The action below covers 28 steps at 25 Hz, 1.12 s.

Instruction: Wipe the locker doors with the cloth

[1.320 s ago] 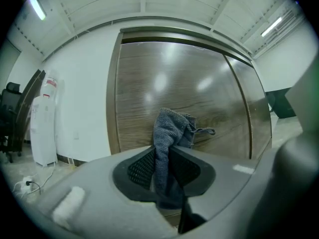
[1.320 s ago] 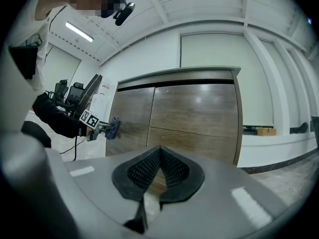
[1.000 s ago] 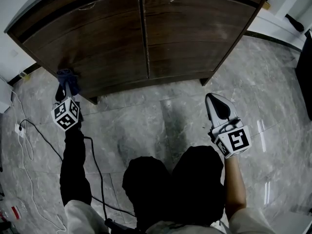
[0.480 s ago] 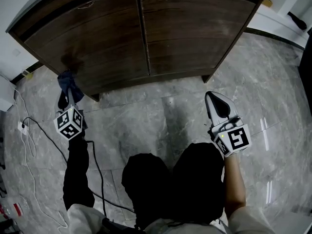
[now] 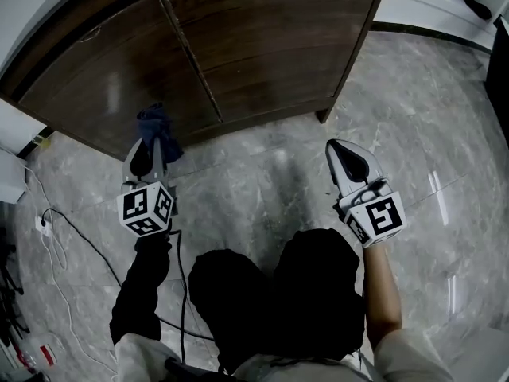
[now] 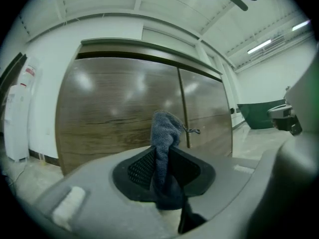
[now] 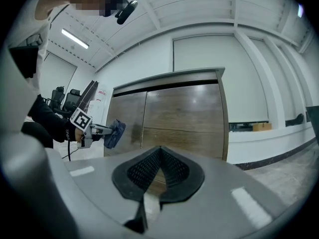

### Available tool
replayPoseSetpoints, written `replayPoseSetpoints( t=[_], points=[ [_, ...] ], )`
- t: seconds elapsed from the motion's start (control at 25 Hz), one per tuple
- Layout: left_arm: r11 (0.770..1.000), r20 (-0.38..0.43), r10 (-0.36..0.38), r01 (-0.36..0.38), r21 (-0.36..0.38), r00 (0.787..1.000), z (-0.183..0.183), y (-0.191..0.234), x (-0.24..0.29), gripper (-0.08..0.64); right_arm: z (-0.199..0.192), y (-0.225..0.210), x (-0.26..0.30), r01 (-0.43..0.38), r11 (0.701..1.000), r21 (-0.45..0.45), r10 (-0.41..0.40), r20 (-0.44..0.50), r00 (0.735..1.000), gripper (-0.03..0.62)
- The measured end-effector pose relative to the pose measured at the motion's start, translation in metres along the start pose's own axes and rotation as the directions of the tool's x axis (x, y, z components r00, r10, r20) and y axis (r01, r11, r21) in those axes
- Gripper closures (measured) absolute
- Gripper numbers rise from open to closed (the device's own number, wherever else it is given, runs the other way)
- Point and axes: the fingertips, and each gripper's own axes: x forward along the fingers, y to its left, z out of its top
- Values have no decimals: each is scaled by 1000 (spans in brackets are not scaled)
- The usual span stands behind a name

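Cloth swept along the left door

The left gripper, clamped on the blue cloth, has moved from the door's outer corner toward the centre seam — one low pass over the left door seems done. The cloth is at 10 o'clock by the door's bottom edge, long axis along the jaws, tip pointing to 12 o'clock. The right gripper waits closed, empty.

Locker ahead on floor: left door beside right door. Cloth between jaws of left gripper, near left door's lower edge. Right gripper far right, apart from locker. Cable on floor, left.
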Motion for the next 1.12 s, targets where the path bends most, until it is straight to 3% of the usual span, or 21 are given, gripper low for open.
replayPoseSetpoints(
  t=[0.12, 0.24, 0.52, 0.64, 0.76, 0.88, 1.12],
  points=[
    [993, 14, -120, 119, 26, 993, 16, -61, 18, 479, -6, -17, -11, 21, 1000, 18, -21, 2, 1000, 588],
    [968, 37, -248, 246, 48, 968, 35, -126, 35, 479, -12, -35, -24, 47, 998, 43, -47, -2, 999, 588],
    [856, 31, -514, 510, 82, 857, 48, -282, 83, 479, -31, -86, -55, 117, 989, 87, -114, -32, 993, 586],
    [801, 17, -594, 589, 101, 804, 46, -340, 102, 479, -40, -111, -72, 157, 983, 96, -152, -54, 987, 588],
    [768, -4, -637, 635, 84, 771, 38, -383, 124, 479, -50, -135, -91, 201, 975, 100, -194, -78, 978, 587],
    [764, -24, -643, 643, 49, 765, 25, -409, 150, 479, -60, -156, -106, 241, 965, 106, -231, -103, 968, 588],
    [807, -61, -590, 591, -2, 805, -3, -419, 200, 480, -79, -181, -117, 279, 953, 120, -264, -131, 956, 588]
  ],
)
